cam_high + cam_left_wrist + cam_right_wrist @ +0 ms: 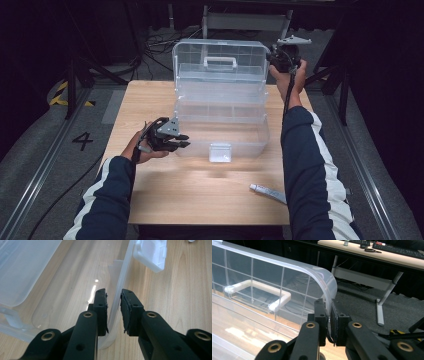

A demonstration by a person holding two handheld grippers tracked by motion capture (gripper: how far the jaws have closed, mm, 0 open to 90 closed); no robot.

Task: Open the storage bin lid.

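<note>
Two grippers hold one clear plastic box that sits open across the far half of the wooden table. The box is see-through, with a deep base, a stepped tray above it and a raised lid that carries a white handle and a grid of moulded ribs. A white latch hangs on the front wall.

The left gripper straddles the base's front wall near its left corner; in the left gripper view its jaws stand narrowly apart with the thin wall between them, and I cannot tell whether the pads press on it. The right gripper is closed tight on the lid's rounded upper right corner, seen clamped in the right gripper view.

Clear walls blur into the wood beneath, so the inner dividers are hard to trace. One small tube lies near the table's front right edge, its print too small to read.
</note>
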